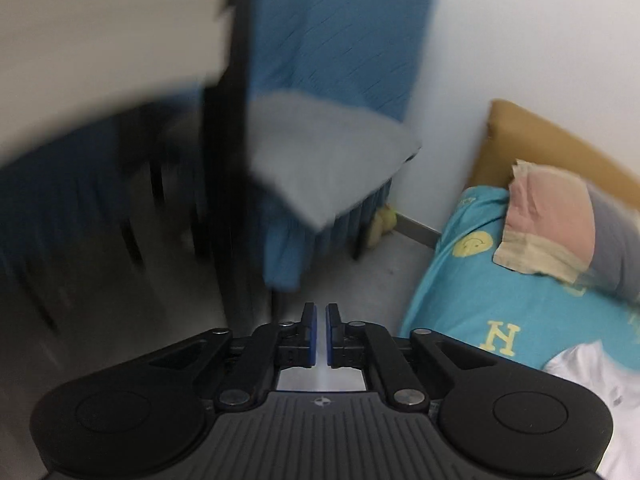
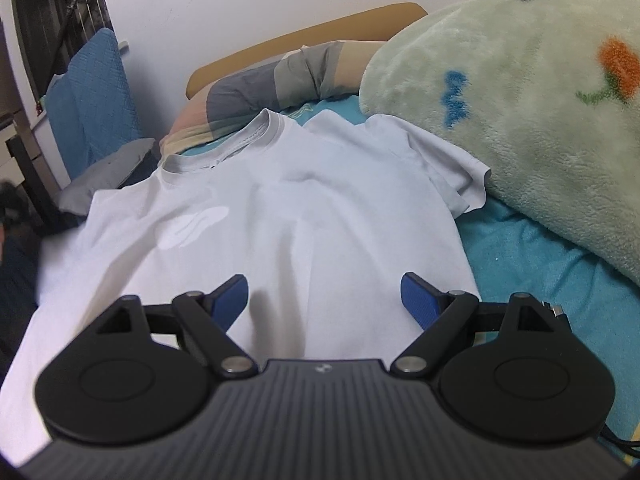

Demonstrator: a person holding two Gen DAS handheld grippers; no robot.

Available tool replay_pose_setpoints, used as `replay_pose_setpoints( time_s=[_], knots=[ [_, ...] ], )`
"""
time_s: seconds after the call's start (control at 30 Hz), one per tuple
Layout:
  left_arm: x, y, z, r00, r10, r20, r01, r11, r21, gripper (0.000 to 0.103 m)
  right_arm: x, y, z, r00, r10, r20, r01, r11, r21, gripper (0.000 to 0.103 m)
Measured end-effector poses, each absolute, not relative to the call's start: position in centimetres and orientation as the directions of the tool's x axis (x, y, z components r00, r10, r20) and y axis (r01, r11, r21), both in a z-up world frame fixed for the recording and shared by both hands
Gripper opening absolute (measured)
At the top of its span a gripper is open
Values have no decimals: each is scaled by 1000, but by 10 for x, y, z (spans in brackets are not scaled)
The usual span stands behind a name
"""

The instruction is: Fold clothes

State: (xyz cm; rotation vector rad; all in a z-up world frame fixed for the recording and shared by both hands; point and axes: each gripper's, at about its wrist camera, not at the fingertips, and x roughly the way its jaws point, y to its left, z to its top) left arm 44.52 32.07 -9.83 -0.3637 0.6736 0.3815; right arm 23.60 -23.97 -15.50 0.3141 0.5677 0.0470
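Observation:
A white T-shirt (image 2: 280, 208) lies spread on the blue bedsheet (image 2: 540, 264), collar toward the headboard, its right sleeve crumpled against a green blanket. My right gripper (image 2: 324, 286) hovers open just above the shirt's lower part, nothing between its blue pads. In the left wrist view only a white corner of the T-shirt (image 1: 592, 380) shows at the lower right. My left gripper (image 1: 321, 312) is off the bed's side, over the floor, its blue pads nearly touching with nothing between them.
A fluffy green blanket (image 2: 540, 112) fills the bed's right side. A striped pillow (image 2: 256, 88) lies by the tan headboard (image 2: 304, 40). Beside the bed stands a chair (image 1: 320, 160) with a grey cushion and blue cover, next to a black frame (image 1: 228, 184).

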Motion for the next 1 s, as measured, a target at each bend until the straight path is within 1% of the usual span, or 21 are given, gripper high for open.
replay_pose_setpoints(
  time_s=[0.03, 0.07, 0.17, 0.23, 0.3, 0.37, 0.43, 0.53, 0.6, 0.63, 0.7, 0.73, 0.77, 0.83, 0.93, 1.0],
  knots=[
    [437, 327, -108, 707, 199, -679, -467, 852, -237, 25, 237, -239, -155, 843, 129, -523, 42, 952, 303, 85],
    [427, 332, -118, 692, 170, -702, -483, 831, -275, 41, 237, -238, -156, 842, 129, -524, 41, 953, 301, 85],
    [386, 346, -144, 664, 10, -747, -519, 727, -451, 62, 239, -237, -157, 840, 128, -528, 40, 955, 295, 85],
    [353, 352, -160, 663, -98, -743, -545, 618, -567, 71, 239, -236, -157, 839, 131, -528, 38, 954, 297, 85],
    [325, 354, -175, 678, -183, -711, -560, 499, -662, 75, 237, -237, -156, 839, 136, -528, 36, 952, 302, 85],
    [307, 351, -188, 689, -234, -686, -570, 411, -712, 75, 236, -237, -155, 838, 141, -527, 34, 951, 308, 85],
    [305, 344, -195, 679, -249, -690, -578, 399, -712, 75, 234, -238, -154, 838, 147, -526, 31, 949, 314, 85],
    [315, 331, -188, 675, -209, -707, -556, 485, -675, 76, 230, -235, -153, 837, 152, -526, 22, 950, 310, 85],
    [323, 319, -185, 678, -171, -715, -543, 538, -644, 67, 229, -232, -152, 837, 152, -526, 16, 954, 300, 85],
    [330, 309, -183, 677, -152, -720, -538, 565, -626, 59, 228, -230, -152, 837, 152, -526, 13, 955, 295, 85],
    [339, 296, -176, 666, -107, -739, -518, 647, -560, 24, 230, -230, -153, 837, 152, -526, 11, 956, 293, 85],
    [341, 292, -172, 660, -92, -745, -501, 685, -528, 4, 230, -229, -153, 837, 152, -526, 9, 957, 291, 85],
    [341, 290, -168, 662, -72, -746, -491, 710, -505, 3, 231, -229, -154, 837, 152, -526, 8, 957, 290, 85],
    [340, 290, -155, 680, 12, -733, -497, 742, -450, 3, 232, -228, -154, 837, 152, -525, 6, 958, 287, 85],
    [345, 286, -139, 682, 163, -713, -520, 794, -316, 3, 234, -228, -156, 838, 154, -524, 4, 957, 288, 85],
    [351, 279, -138, 657, 226, -719, -520, 827, -215, 3, 235, -228, -156, 838, 156, -523, 4, 957, 290, 85]
  ],
)
